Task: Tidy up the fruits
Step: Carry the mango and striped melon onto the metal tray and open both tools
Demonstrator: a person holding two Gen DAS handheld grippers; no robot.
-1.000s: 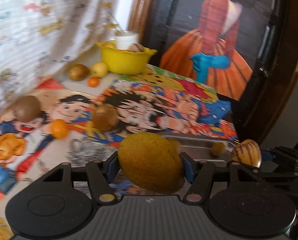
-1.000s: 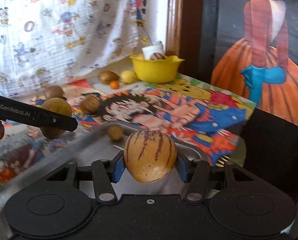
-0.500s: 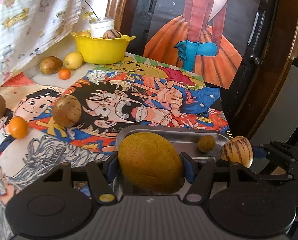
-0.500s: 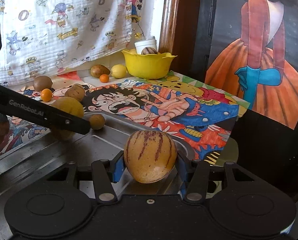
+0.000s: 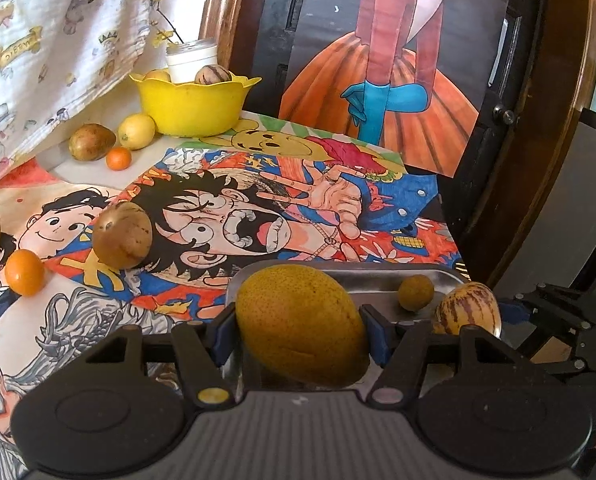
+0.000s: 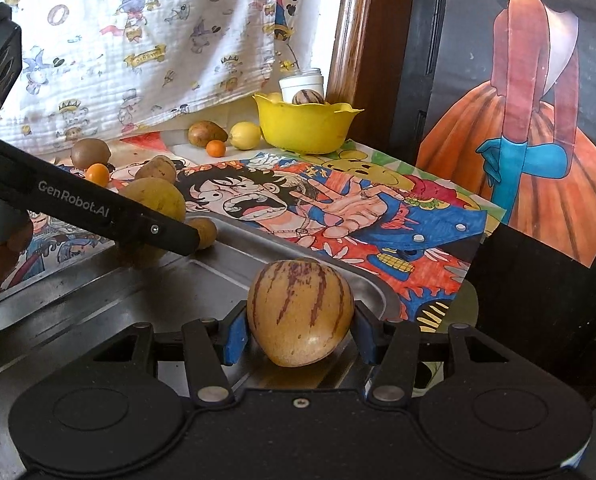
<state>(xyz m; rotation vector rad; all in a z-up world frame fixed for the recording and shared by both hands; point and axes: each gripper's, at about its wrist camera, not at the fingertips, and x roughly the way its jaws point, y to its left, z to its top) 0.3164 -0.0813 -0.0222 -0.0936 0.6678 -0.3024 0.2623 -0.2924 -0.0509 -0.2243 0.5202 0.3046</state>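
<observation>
The left claw (image 5: 301, 326) is clamped on a large yellow-brown mango (image 5: 302, 322), its blue pads pressing the fruit's two sides, and holds it over the near left corner of a steel tray (image 5: 362, 278). The right claw (image 6: 300, 330) grips a striped pepino melon (image 6: 300, 312) the same way, above the tray's right end; in the left wrist view that melon shows at 3 o'clock from the mango. One small round brownish fruit (image 5: 415, 293) lies in the tray, between the two held fruits in that view.

The tray sits at the near edge of a table covered with bright cartoon drawings (image 5: 258, 216). At 10 o'clock from the mango a brown speckled fruit (image 5: 122, 236) rests on the drawings, and a small orange (image 5: 24, 272) lies further out at 9 o'clock. At 11 o'clock, at the table's far end, stands a yellow bowl (image 5: 194, 100) with a striped fruit and a white jar showing above its rim. Just left of the bowl lie a lemon (image 5: 137, 131), a brownish mango-shaped fruit (image 5: 91, 141) and a second small orange (image 5: 119, 158). A printed white cloth (image 5: 58, 48) hangs behind them.
</observation>
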